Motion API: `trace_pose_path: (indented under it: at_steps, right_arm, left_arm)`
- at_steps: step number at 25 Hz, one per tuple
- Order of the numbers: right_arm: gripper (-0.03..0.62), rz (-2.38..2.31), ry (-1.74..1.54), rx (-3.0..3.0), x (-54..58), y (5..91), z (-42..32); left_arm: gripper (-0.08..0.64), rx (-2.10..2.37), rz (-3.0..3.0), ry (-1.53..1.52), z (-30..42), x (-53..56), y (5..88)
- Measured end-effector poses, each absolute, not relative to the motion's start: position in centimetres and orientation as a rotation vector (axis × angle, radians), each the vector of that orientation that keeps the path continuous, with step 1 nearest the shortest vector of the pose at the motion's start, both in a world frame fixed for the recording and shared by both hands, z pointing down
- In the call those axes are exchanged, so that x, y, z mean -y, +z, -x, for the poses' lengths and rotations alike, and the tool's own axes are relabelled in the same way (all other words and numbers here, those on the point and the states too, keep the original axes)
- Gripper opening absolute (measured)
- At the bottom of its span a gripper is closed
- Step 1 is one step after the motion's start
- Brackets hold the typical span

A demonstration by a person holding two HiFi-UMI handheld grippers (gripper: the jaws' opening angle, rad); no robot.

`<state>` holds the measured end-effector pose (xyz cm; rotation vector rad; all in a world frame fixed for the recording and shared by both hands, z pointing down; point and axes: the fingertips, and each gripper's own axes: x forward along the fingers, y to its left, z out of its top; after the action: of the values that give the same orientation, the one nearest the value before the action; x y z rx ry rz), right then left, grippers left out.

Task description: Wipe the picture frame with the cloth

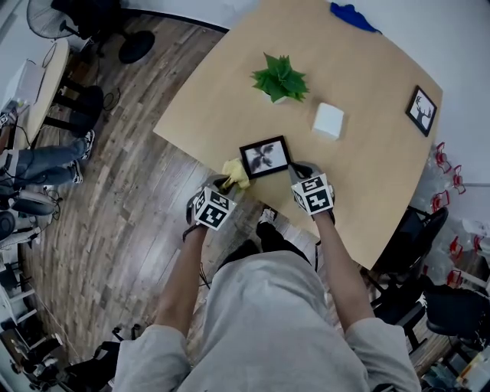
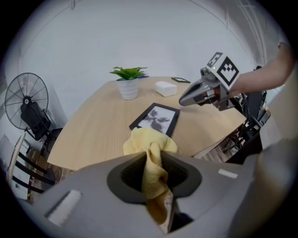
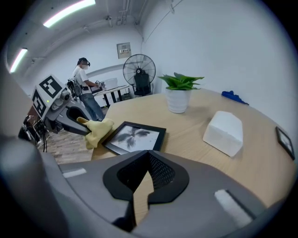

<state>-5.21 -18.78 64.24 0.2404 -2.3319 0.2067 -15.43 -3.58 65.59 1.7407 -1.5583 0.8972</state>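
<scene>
A black picture frame [image 1: 265, 157] with a leaf print lies flat near the table's near edge. My left gripper [image 1: 227, 182] sits just left of it, shut on a yellow cloth [image 1: 236, 173] that bunches out beyond the jaws and touches the frame's left corner. In the left gripper view the cloth [image 2: 151, 155] is pinched between the pads, with the frame [image 2: 156, 118] just ahead. My right gripper [image 1: 300, 170] is at the frame's right side, shut and holding nothing. In the right gripper view the frame [image 3: 135, 138] lies ahead to the left, with the cloth [image 3: 97, 128] beyond it.
A potted plant [image 1: 280, 79] and a white box [image 1: 328, 119] stand further in on the wooden table [image 1: 367, 184]. A second small frame [image 1: 421, 109] lies at the right edge, a blue cloth [image 1: 354, 15] at the far side. Chairs and a fan [image 1: 46, 15] surround the table.
</scene>
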Motion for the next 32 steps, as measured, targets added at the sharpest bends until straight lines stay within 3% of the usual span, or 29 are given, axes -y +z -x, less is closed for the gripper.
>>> trace_pose_path:
  at_steps: [15,32]
  right_arm:
    - [0.002,-0.504,0.421,2.456,8.7,57.5,0.6]
    - [0.002,-0.676,0.468,2.542,1.7,53.7,-6.6]
  left_arm:
    - [0.13,1.876,-1.715,0.544,12.5,-1.7,56.7]
    - [0.13,2.008,-1.704,0.318,7.3,-8.7,52.9]
